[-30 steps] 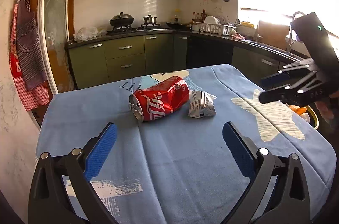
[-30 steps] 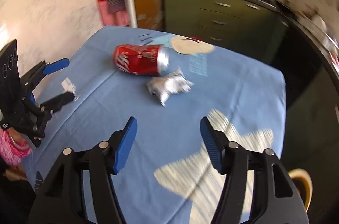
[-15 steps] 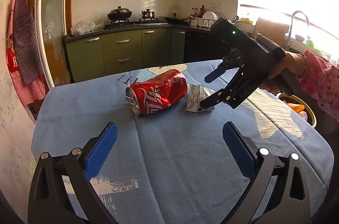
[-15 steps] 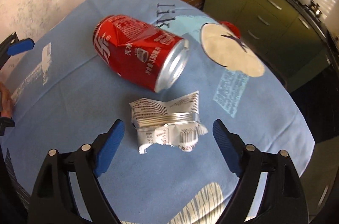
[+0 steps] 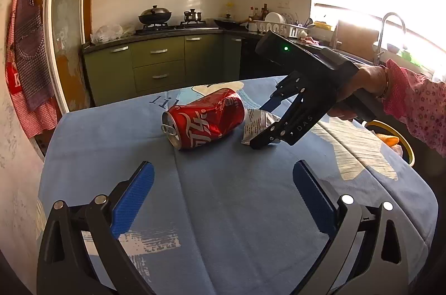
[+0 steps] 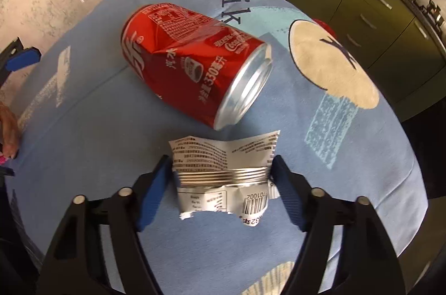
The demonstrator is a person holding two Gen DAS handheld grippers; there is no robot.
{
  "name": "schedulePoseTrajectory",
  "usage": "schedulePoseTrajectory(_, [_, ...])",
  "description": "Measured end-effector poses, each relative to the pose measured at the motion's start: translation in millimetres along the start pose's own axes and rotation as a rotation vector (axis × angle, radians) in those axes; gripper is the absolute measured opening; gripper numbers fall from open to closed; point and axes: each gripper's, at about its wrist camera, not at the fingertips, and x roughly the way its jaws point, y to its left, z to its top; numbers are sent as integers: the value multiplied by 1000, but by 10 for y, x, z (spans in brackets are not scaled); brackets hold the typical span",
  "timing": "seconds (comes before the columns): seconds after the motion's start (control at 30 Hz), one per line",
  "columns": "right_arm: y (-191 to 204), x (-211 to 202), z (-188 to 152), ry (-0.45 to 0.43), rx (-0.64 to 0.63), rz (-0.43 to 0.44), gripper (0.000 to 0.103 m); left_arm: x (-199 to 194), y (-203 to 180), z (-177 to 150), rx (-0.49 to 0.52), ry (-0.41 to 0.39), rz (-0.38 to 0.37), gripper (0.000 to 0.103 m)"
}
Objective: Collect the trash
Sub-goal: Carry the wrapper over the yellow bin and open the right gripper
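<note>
Lowered over the silver wrapper (image 6: 223, 172), right tongs (image 6: 221, 183) closing around it beside the "330" red can (image 6: 192, 63); left tongs (image 5: 223, 200) agape.

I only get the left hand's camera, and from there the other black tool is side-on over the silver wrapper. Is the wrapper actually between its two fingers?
Observer: Yes. In the right wrist camera, the wrapper lies between the blue pads of the right gripper, one pad at each side edge. The jaws have just been closing, but the wrapper does not look squeezed yet.
Operator: Is the can in the way?
Observer: No. The can lies on its side past the fingertips, outside the jaws. Its plain bottom end is turned toward that camera.
</note>
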Motion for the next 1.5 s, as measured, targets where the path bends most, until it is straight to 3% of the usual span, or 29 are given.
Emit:
schedulePoseTrajectory(0.1, [9,-45,-54,-18,18,8,54,0,-23,5,6,-1,2,98])
schedulePoseTrajectory(0.4, [111,-465,-653,-123,145,12,52,-24,-100,-5,30,-5,10,98])
schedulePoseTrajectory(0.53, [119,-831,-1064,-189,230,-4,52,-36,-112,-3,40,-10,15,98])
schedulePoseTrajectory(0.67, [44,-1295,-1701,-229,357,-86,54,-44,-141,-7,51,-12,21,98])
schedulePoseTrajectory(0.83, [-158,-1715,-2650,-195,562,-233,57,-34,-135,-6,48,-7,22,98])
schedulePoseTrajectory(1.0, [-414,-1772,-3408,-117,749,-338,57,-17,-104,-4,39,1,21,98])
schedulePoseTrajectory(1.13, [-586,-1737,-3845,-83,858,-357,57,-15,-101,-1,43,1,22,98])
schedulePoseTrajectory(1.27, [-652,-1659,-4090,-49,899,-333,61,-9,-95,3,44,3,22,98])
schedulePoseTrajectory(1.33, [-658,-1608,-4145,-24,906,-335,69,-10,-91,5,44,3,22,98])
schedulePoseTrajectory(1.5, [-627,-1610,-4177,-3,905,-352,70,-13,-96,1,49,2,24,98])
